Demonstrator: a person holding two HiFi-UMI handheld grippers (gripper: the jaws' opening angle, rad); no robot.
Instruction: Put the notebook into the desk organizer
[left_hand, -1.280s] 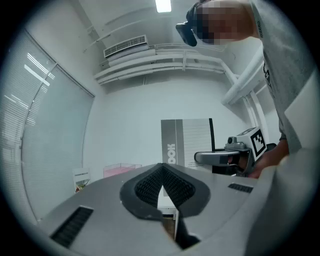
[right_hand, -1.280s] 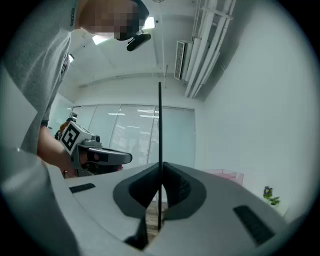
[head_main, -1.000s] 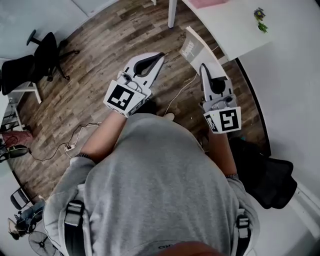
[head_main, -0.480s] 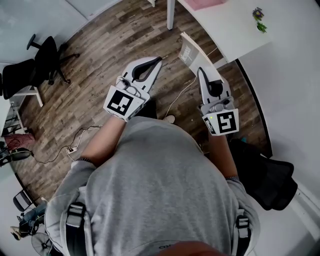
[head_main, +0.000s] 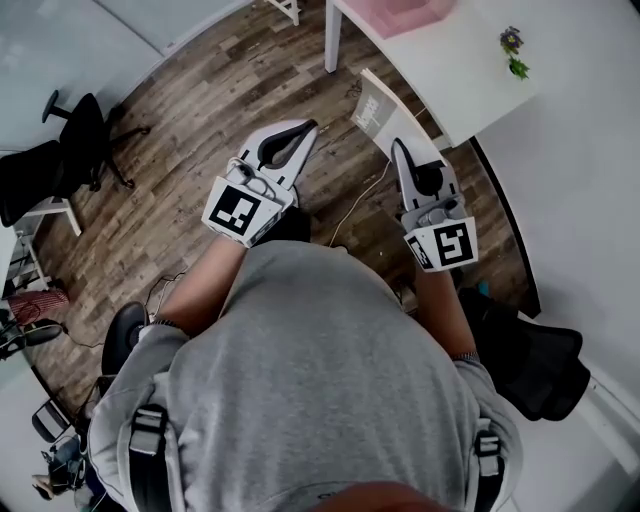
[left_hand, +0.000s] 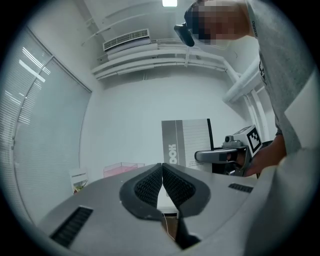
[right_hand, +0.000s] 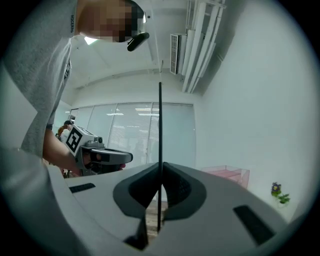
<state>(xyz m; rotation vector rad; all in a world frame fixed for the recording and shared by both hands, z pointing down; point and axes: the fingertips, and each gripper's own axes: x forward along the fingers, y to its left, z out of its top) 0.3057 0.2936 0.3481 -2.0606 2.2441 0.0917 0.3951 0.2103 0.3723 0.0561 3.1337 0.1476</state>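
- Notebook (head_main: 383, 108): upright, its edge clamped between your right gripper (head_main: 399, 150) fingers, near the white worktop (head_main: 470, 75).
- Your left gripper (head_main: 310, 127): fingers pressed together, empty.

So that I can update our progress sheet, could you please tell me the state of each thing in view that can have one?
left gripper: shut, empty.
right gripper: shut on the notebook.
notebook: held on edge in the air, not yet in the desk organizer.
desk organizer: standing on the white desk, without the notebook.
small plant: upright on the white desk.
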